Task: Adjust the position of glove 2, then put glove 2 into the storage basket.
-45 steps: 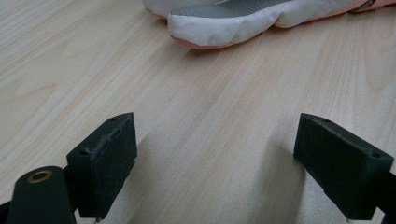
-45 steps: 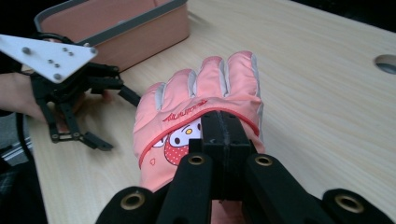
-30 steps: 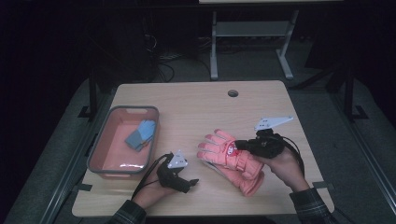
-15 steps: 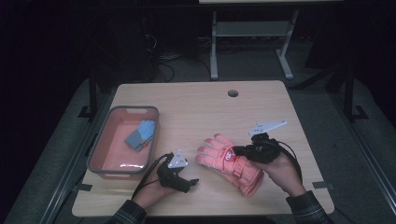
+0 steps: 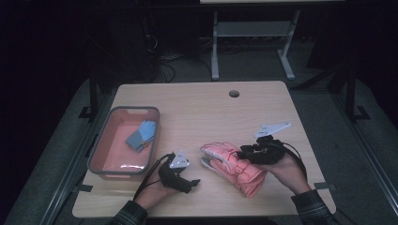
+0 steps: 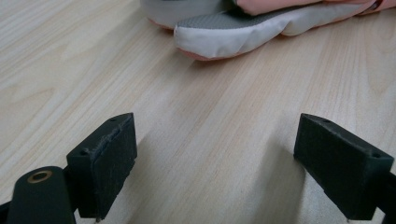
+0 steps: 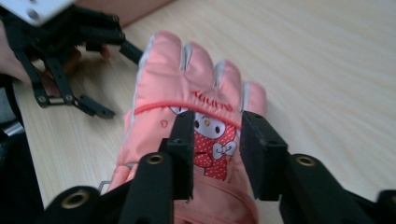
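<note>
A pink child's glove (image 5: 234, 166) with a cartoon patch lies palm down on the wooden table (image 5: 202, 112), near the front right. My right gripper (image 5: 244, 152) comes at it from the right, and its jaws (image 7: 217, 140) are closed to a narrow gap over the back of the glove (image 7: 196, 107), pinching it at the patch. My left gripper (image 5: 190, 180) rests low on the table just left of the glove, jaws wide open with nothing between them (image 6: 215, 168). Ahead of it lie the glove's grey and white fingertips (image 6: 224, 32).
A grey-rimmed pink bin (image 5: 124, 110) stands at the left of the table with a blue cloth (image 5: 141, 136) inside. A cable hole (image 5: 233, 93) sits near the far edge. Bare wood spreads across the table's middle and back. The other hand's gripper (image 7: 70, 60) shows beyond the glove.
The right gripper has slid a little toward me and left along the glove, and the glove has shifted slightly with it. The left gripper has stayed put.
</note>
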`<state>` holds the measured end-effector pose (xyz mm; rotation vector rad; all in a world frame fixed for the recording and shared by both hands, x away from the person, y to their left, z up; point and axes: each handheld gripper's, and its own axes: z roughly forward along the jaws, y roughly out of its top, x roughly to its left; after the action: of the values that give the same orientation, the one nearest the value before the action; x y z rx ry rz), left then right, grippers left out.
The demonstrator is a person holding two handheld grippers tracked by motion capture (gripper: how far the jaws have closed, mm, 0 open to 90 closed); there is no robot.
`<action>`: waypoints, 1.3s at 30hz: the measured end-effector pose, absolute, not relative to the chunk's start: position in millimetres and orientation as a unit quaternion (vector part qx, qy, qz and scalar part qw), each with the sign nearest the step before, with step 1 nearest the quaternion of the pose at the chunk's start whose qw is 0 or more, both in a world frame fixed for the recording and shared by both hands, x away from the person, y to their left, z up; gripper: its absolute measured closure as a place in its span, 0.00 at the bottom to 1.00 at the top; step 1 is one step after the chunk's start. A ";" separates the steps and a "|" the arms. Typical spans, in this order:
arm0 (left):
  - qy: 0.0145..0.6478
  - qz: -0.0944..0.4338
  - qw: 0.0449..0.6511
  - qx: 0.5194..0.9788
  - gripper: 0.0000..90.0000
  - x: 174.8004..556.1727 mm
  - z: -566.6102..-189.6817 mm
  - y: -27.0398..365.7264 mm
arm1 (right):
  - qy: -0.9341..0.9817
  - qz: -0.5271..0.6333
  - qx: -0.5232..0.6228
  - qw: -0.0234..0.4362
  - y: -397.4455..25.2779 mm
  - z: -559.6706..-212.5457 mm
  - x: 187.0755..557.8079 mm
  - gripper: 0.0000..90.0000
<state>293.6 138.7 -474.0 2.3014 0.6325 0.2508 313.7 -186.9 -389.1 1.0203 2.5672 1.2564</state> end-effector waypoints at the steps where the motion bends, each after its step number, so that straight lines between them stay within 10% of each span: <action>1: 0.248 0.098 0.358 0.895 0.14 294.0 -473.0 138.1 | 0.841 0.420 0.337 0.057 -192.0 -387.0 314.2 0.72; 14: 0.233 0.071 0.373 0.895 0.99 285.6 -451.6 125.1 | 0.838 0.394 0.369 0.083 -242.7 -416.5 317.0 1.00; 39: 0.237 0.059 0.377 0.893 0.99 313.0 -455.1 72.1 | 0.876 0.364 0.316 0.026 -244.2 -461.2 305.8 1.00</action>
<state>313.0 72.1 -455.1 2.2846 0.6068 0.1504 305.8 -244.2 -461.2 0.9774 2.7075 1.1245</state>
